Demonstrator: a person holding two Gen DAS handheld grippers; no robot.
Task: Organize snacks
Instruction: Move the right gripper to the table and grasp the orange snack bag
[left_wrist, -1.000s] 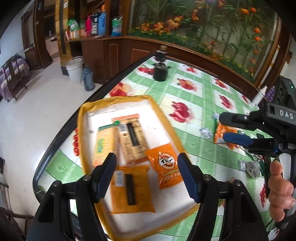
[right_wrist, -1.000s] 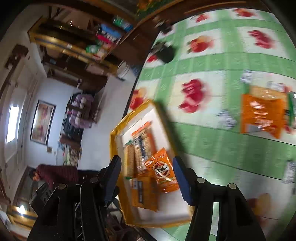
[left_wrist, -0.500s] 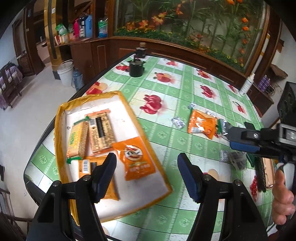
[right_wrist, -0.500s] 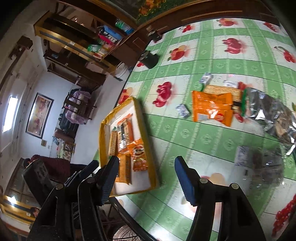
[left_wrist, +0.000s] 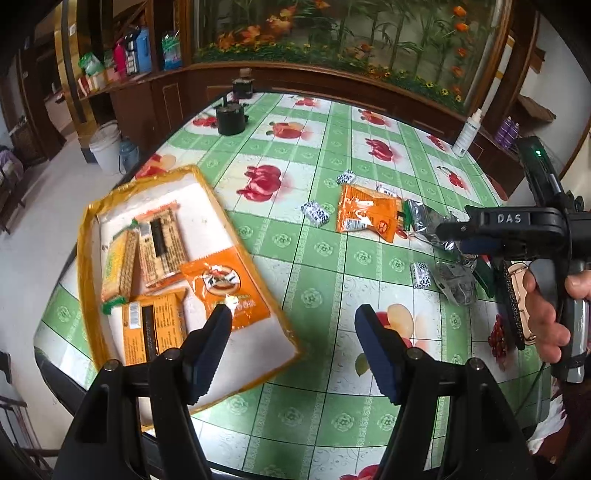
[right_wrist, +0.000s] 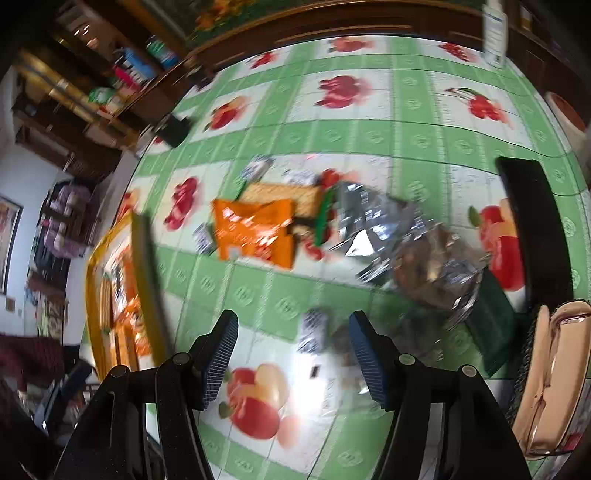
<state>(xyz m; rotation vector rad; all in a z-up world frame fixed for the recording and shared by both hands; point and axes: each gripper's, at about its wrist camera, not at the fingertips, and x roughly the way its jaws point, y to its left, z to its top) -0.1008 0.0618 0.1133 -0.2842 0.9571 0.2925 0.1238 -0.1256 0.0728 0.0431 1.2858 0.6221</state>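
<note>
Both tools are swinging away from the yellow tray (left_wrist: 83, 236) toward the loose snack pile, so the tray is sliding to the left of each view compared with a second ago. Left tool (left_wrist: 293, 332) is hovering over bare desk (left_wrist: 325, 398) just beside the tray's near corner, jaws spread, nothing between them. Right tool (right_wrist: 290, 343) is hanging over the pile, jaws spread and empty too; a small blurred wrapped candy (right_wrist: 312, 328) is showing just beyond its tips, not gripped.

Progress, judging by the layout: partly done. Four packets are already lying in the tray, among them an orange packet (left_wrist: 227, 286) and a green-edged cracker pack (left_wrist: 116, 266). Remaining on the desk: an orange snack bag (left_wrist: 365, 214), a crumpled silver bag (right_wrist: 376, 218), a clear bag of dark snacks (right_wrist: 432, 273) and several small wrapped candies such as one (left_wrist: 314, 214) near the orange bag. Right-wrist view is motion-blurred, so details there are rough. Likely next: right tool picking from the pile.
</note>
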